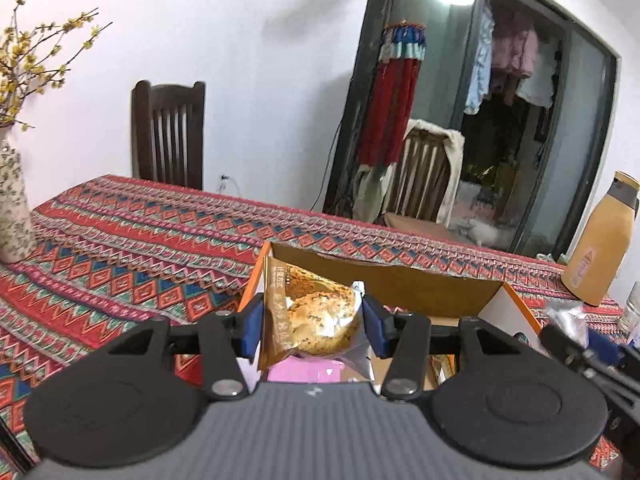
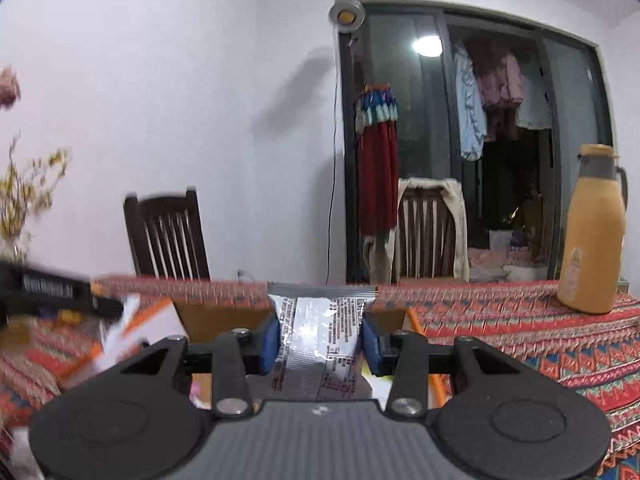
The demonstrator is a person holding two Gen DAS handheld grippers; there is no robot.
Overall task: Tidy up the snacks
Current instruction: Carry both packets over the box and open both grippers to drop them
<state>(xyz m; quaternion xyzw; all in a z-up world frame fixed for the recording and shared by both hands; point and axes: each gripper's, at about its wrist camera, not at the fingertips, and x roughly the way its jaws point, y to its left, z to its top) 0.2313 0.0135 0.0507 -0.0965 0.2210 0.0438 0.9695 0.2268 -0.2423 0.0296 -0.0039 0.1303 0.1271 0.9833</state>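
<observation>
We see the left gripper (image 1: 313,326) clamped on a brown pastry packet (image 1: 314,316), held above the near side of the open cardboard box (image 1: 400,280). The right gripper (image 2: 320,338) pinches a silver snack packet (image 2: 320,336) over the same box (image 2: 224,314). A tan thermos (image 2: 592,236) stands far right on the patterned tablecloth (image 2: 520,320).

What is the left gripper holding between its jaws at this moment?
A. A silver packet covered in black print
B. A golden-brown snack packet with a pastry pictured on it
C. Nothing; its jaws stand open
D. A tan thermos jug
B: in the left wrist view the left gripper is clamped on the golden-brown snack packet above the cardboard box; the silver packet sits in the right gripper.
</observation>
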